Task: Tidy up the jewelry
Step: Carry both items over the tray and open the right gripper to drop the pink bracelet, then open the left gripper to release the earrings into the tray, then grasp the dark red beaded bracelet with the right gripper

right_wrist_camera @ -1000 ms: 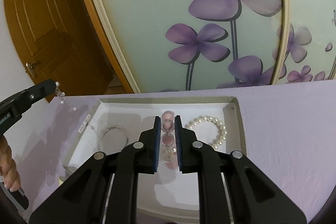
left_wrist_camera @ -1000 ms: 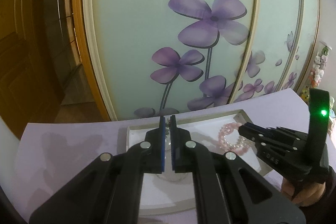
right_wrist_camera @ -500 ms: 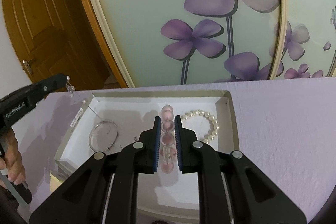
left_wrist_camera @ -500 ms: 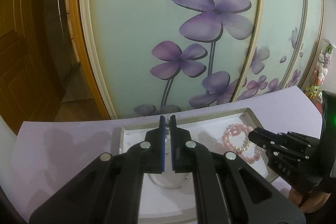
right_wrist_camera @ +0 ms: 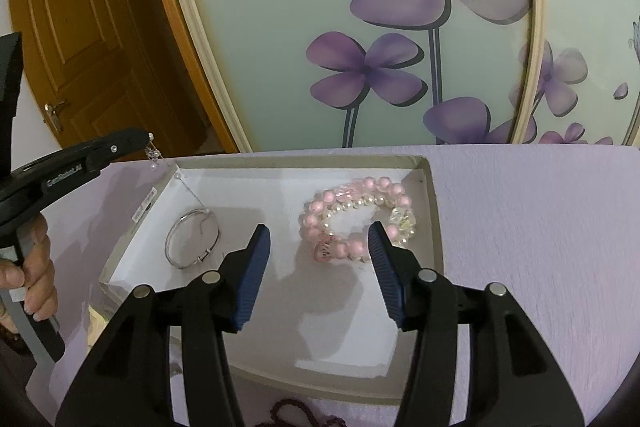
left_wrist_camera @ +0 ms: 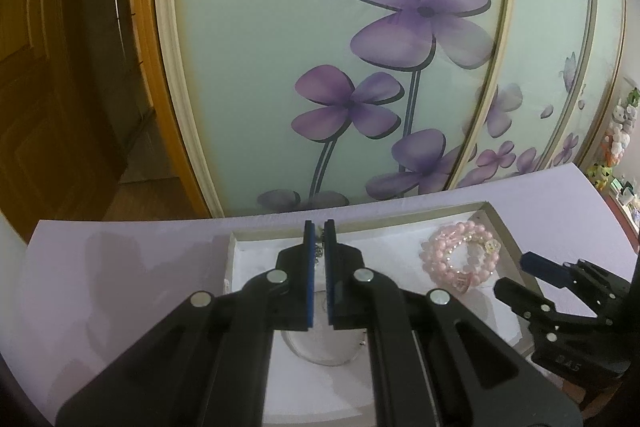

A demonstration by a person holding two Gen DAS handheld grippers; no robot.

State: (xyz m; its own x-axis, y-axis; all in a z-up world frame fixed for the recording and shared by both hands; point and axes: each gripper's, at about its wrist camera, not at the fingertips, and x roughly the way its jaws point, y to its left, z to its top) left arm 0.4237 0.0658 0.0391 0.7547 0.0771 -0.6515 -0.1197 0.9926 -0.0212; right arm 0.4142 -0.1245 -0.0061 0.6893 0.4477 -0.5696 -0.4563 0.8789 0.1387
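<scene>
Left gripper [right_wrist_camera: 150, 138] pinches a dangly pearl earring [right_wrist_camera: 153, 157], jaws pressed together on it, hanging just over the far-left corner of the white box [right_wrist_camera: 434, 211]; a hand [right_wrist_camera: 36, 267] holds its grip. In the box: silver bangle [right_wrist_camera: 193, 239] left, pink bead bracelet [right_wrist_camera: 356, 223] lying over a white pearl bracelet [right_wrist_camera: 348, 211] right. Right gripper [right_wrist_camera: 318, 239] jaws are opening, spread just short of the pink bracelet, nothing pinched, dark bead strand [right_wrist_camera: 296, 413] on the purple table [right_wrist_camera: 540, 227] below.
</scene>
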